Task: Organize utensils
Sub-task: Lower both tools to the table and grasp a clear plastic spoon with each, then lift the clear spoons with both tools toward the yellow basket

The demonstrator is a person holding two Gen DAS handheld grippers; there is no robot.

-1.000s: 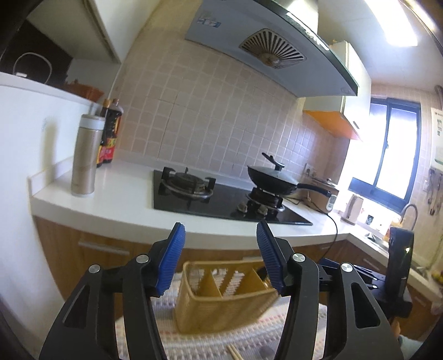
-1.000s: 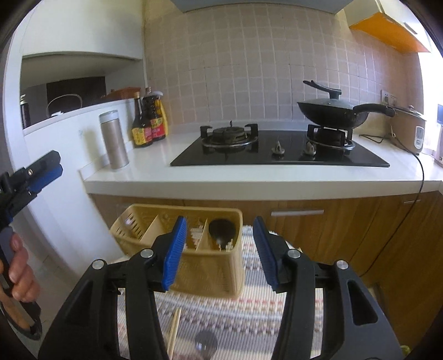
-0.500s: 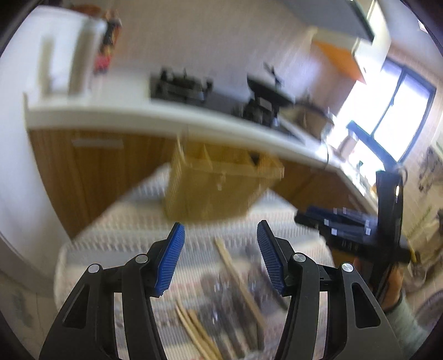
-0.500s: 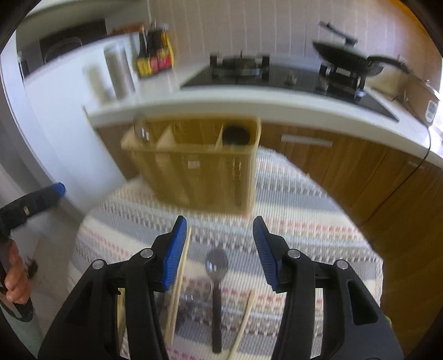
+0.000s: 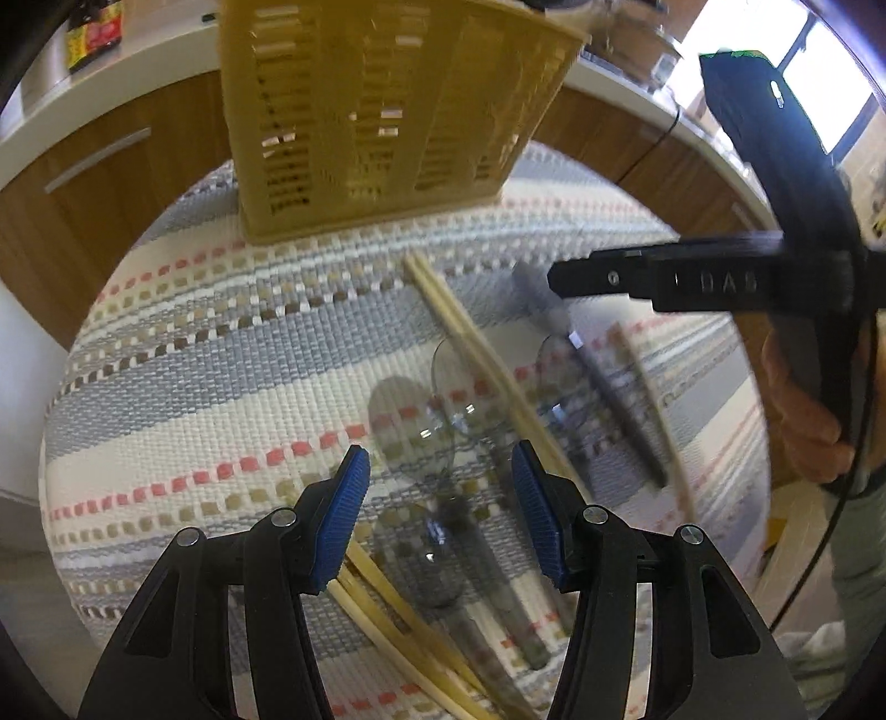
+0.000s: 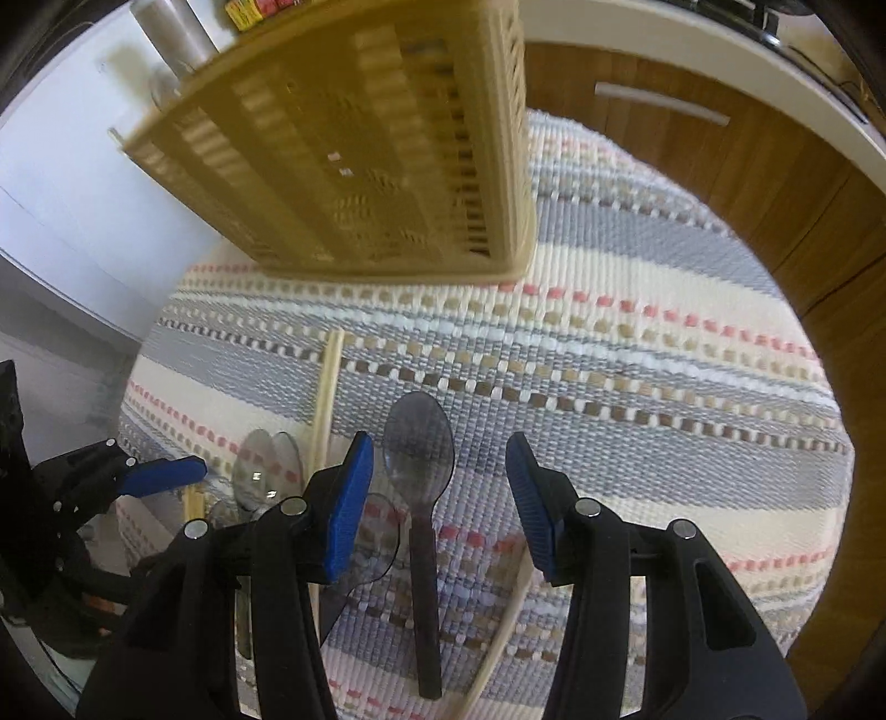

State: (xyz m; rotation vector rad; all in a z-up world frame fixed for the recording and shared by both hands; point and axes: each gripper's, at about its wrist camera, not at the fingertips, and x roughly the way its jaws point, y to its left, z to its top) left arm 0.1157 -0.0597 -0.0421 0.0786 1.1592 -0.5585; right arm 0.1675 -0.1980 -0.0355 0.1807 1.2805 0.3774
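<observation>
You've got a striped woven cloth (image 5: 221, 354) over the desk, wooden cabinets (image 6: 775, 183) behind under a white countertop (image 6: 692, 33), sauce bottles (image 5: 91, 30) and a steel flask (image 6: 166, 22) on it.

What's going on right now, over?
Left gripper open above clear plastic spoons. Right gripper open over dark grey spoon. Yellow slotted basket beyond; nothing blocking.
</observation>
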